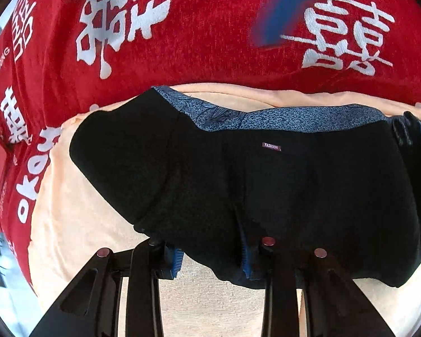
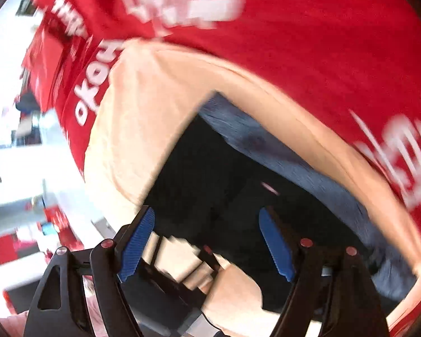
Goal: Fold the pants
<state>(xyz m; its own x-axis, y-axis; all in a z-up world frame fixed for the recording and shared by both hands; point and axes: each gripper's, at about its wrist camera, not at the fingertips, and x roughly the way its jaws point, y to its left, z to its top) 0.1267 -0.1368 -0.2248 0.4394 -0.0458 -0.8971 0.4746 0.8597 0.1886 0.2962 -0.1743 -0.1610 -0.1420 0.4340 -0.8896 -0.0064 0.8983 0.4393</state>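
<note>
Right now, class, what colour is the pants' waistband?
Speckled blue waistband on black pants; clearest in the left wrist view.

Bedding lying under the work

A peach towel (image 1: 70, 196) is lying spread over a red cloth (image 1: 210, 42); the cloth is showing large white characters (image 1: 348, 36) across it; a bright, blurred room is showing past its left edge.

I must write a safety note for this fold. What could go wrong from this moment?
1. The left gripper stands open around the near edge of the black pants, so closing may catch only one layer.
2. The right gripper is open and its view is blurred; a fast move may drag the peach towel underneath.
</note>
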